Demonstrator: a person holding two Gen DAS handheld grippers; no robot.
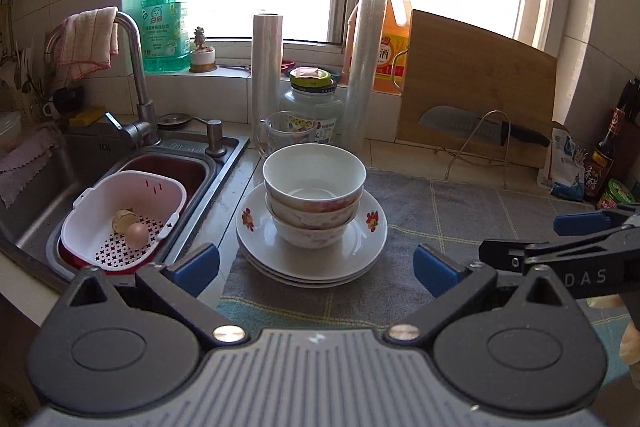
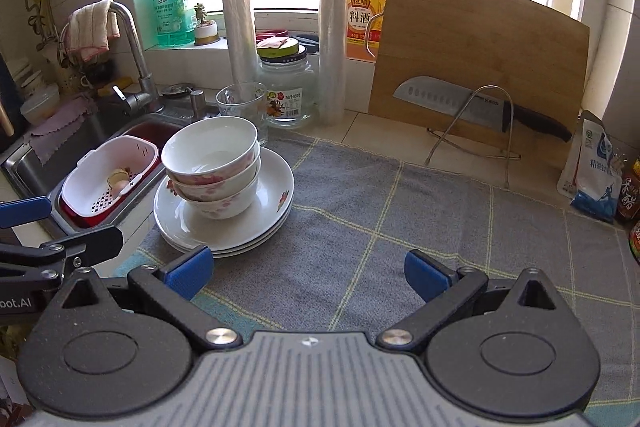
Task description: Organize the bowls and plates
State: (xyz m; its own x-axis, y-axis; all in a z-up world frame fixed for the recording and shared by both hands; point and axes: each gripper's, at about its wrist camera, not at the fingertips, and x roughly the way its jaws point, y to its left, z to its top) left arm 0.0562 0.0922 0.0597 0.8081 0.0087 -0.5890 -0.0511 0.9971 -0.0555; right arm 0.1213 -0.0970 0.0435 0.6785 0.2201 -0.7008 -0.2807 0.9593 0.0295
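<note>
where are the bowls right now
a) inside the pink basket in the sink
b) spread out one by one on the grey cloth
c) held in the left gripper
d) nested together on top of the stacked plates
d: the bowls sit nested one inside another on the stack of plates, which rests on the grey cloth beside the sink.

A tiled table [image 2: 384, 135] is carrying a grey checked cloth [image 2: 400, 211]; a stack of plates [image 2: 224, 231] is sitting on the cloth's left end, while a glass jar [image 2: 286, 95] and cutting board [image 2: 480, 59] are standing behind.
</note>
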